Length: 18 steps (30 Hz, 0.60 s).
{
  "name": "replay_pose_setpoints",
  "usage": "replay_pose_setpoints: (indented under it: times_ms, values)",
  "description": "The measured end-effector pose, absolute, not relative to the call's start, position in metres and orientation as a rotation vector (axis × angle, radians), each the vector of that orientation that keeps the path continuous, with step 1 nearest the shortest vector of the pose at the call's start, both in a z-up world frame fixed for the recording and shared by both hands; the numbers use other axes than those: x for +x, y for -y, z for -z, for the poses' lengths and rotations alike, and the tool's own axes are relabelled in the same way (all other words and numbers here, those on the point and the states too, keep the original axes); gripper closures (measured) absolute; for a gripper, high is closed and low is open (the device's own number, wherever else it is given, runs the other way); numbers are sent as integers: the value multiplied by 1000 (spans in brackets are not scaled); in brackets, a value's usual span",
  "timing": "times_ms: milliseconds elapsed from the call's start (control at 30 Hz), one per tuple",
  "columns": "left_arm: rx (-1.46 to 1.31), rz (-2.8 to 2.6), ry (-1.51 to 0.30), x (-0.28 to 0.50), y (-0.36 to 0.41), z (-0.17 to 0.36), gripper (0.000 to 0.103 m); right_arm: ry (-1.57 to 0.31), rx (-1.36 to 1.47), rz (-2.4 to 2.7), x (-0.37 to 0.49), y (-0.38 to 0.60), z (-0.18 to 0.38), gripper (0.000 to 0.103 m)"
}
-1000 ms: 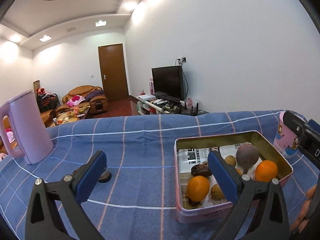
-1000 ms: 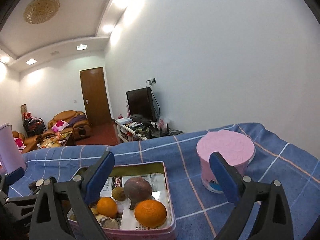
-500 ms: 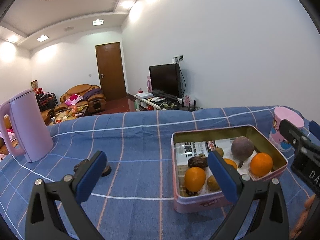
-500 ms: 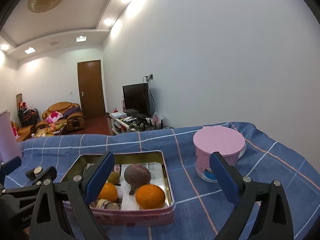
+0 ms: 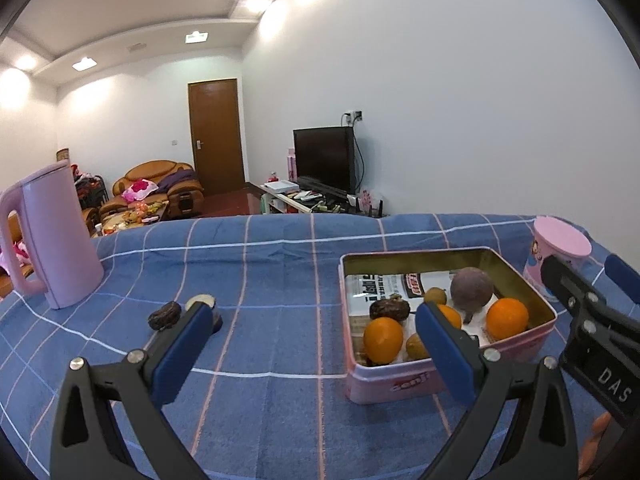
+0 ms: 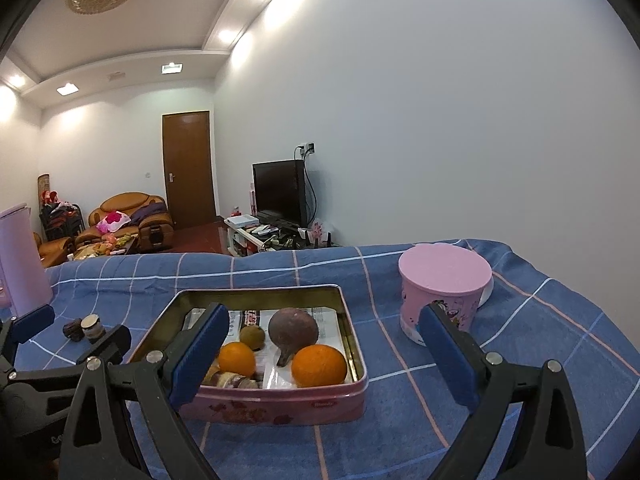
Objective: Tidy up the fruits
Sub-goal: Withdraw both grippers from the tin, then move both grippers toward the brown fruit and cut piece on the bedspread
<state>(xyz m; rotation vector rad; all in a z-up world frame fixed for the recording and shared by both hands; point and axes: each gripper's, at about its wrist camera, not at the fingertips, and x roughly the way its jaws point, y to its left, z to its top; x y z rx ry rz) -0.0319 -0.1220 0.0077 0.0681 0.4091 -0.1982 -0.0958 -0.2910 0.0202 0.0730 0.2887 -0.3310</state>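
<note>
Hovering level above tablecloth, both grippers' fingers spread, empty, flanking tin.

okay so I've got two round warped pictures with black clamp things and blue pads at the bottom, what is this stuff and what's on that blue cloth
Each picture comes from a camera mounted on a hand-held gripper, looking along its two blue-padded fingers. One shows the left gripper, the other the right gripper. Both are open and hold nothing. On the blue checked cloth sits a pink tin holding oranges and other fruit. A dark wrinkled fruit and a small round piece lie outside it. A pink kettle stands at the left, a lidded pink tub at the right.
</note>
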Motion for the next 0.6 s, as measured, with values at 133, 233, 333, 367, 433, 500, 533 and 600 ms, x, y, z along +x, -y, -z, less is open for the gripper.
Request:
replay_pose_setpoints:
  times_ms: [133, 233, 333, 367, 433, 500, 533, 600]
  values:
    - [58, 199, -423, -30, 114, -7, 0, -303, 95, 314, -95, 287, -19, 6]
    - [56, 199, -426, -29, 105, -7, 0, -314, 115, 312, -92, 284, -18, 6]
    - [68, 180, -411, -27, 96, -8, 0, -317, 151, 307, -90, 280, -17, 6]
    - [75, 173, -408, -26, 92, -7, 0, -320, 163, 306, -88, 278, -16, 6]
    - [89, 157, -406, -22, 85, -8, 0, -322, 167, 310, -85, 272, -16, 6]
    - [92, 143, -407, -19, 77, -8, 0, -319, 165, 308, -82, 266, -16, 6]
    - [89, 138, -407, -18, 72, -8, 0, -320, 161, 302, -80, 261, -15, 6]
    - [84, 134, -406, -15, 64, -8, 0, -322, 150, 294, -75, 252, -15, 6]
